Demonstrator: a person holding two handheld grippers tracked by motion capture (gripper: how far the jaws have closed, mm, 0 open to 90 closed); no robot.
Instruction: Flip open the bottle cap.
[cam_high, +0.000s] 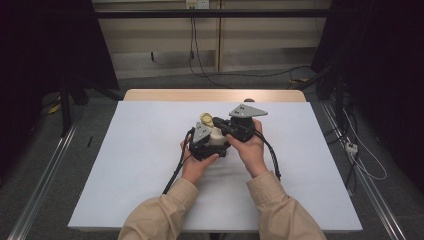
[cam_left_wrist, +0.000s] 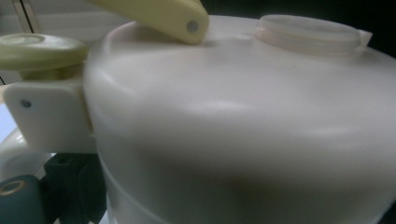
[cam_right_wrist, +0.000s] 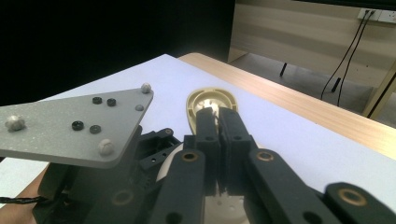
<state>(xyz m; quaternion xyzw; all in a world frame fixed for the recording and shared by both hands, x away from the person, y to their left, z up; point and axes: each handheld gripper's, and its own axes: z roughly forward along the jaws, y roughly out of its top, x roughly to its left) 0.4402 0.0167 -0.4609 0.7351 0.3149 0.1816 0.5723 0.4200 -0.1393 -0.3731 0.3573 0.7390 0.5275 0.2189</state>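
Note:
A white plastic container (cam_high: 216, 137) stands at the middle of the table, and its rounded body (cam_left_wrist: 243, 130) looms very close in the left gripper view. My left gripper (cam_high: 210, 146) is shut on the container's body from the near left. On top sits a pale yellow hinged lid (cam_high: 206, 119), which is raised; its oval underside (cam_right_wrist: 212, 99) faces the right gripper view. My right gripper (cam_right_wrist: 215, 119) reaches in from the right (cam_high: 217, 122) and is shut on that lid's edge. A yellow flap (cam_left_wrist: 159, 16) and a round yellow knob (cam_left_wrist: 37, 49) show at the container's top.
A white sheet (cam_high: 150, 165) covers the table, with a strip of bare wood (cam_high: 215, 95) along the far edge. Beyond it, cables (cam_high: 235, 75) run across the floor, and metal rails (cam_high: 45, 170) flank the table. The left gripper's grey plate (cam_right_wrist: 79, 126) is just left of my right jaws.

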